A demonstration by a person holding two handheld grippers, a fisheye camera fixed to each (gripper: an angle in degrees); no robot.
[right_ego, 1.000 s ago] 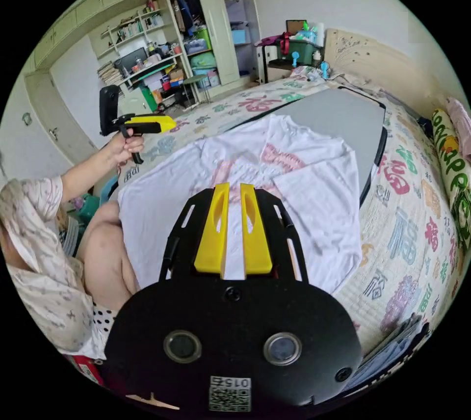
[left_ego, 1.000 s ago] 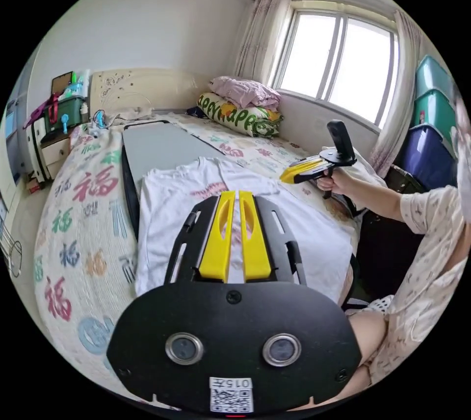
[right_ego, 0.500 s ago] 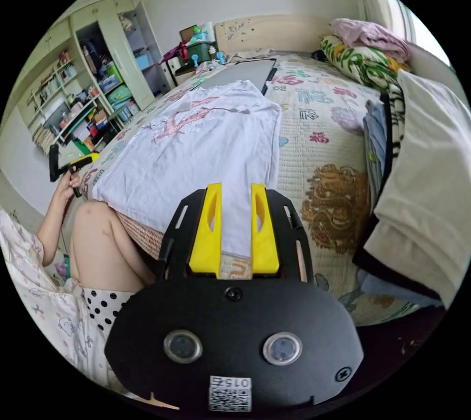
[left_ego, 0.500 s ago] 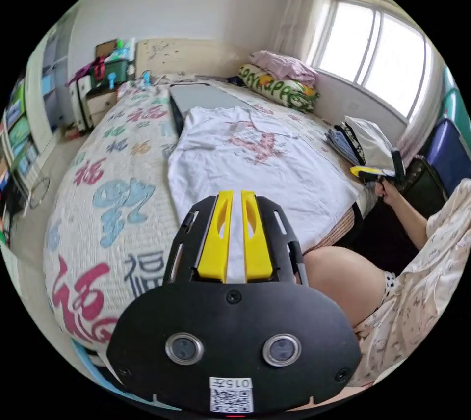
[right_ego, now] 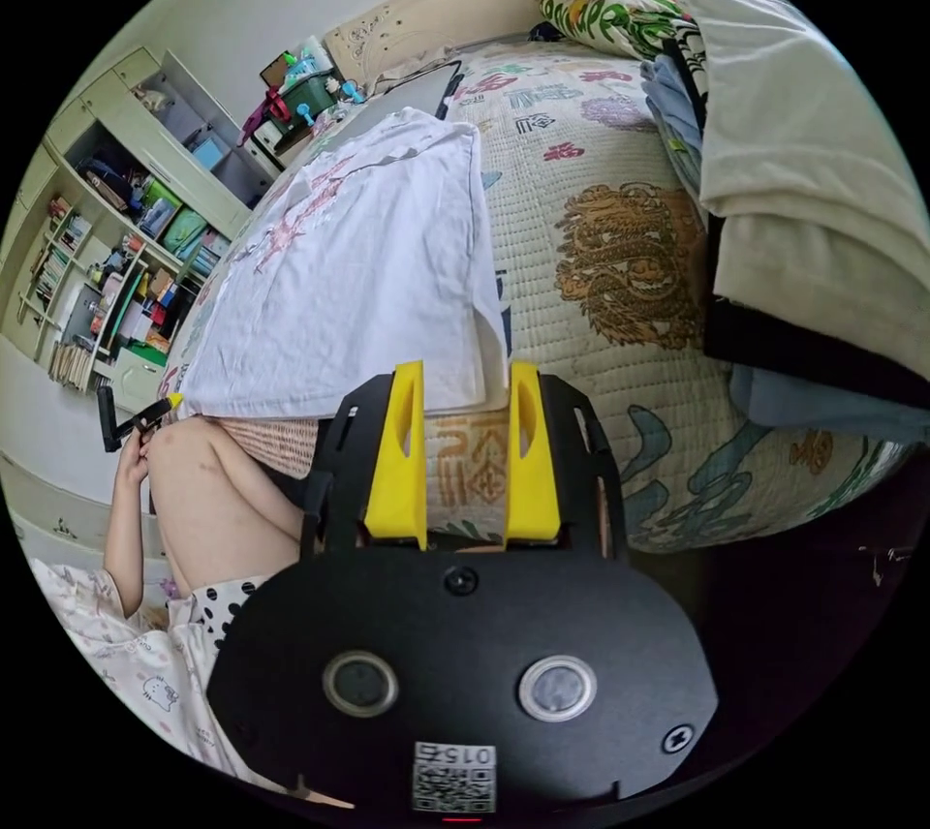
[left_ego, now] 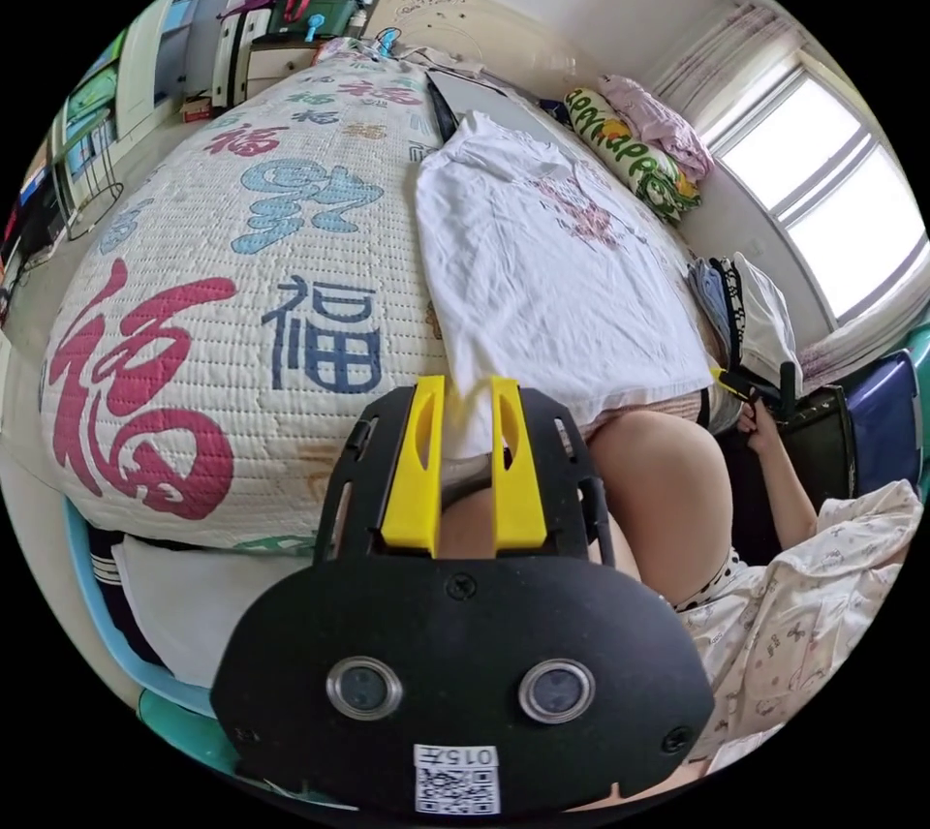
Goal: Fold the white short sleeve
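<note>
Both yellow-jawed hand-held grippers were seen with jaws parted and nothing held. Left gripper [left_ego: 465, 393] was poised at one bottom corner of the white short-sleeved T-shirt with a faded pink print [left_ego: 542, 267], the hem corner lying between its open jaws but not yet pinched. Right gripper [right_ego: 465, 383] was lined up at the shirt's other bottom corner [right_ego: 368, 277], hem edge just at its jaw tips. That shirt was spread flat, print up, on the quilted cream bedspread with coloured characters [left_ego: 242, 287], its hem at the bed edge nearest the seated person's knee [left_ego: 659, 471]. A first fold was judged about to start: both jaws had next to be closed on the hem corners, so the hem could be lifted toward the collar.
</note>
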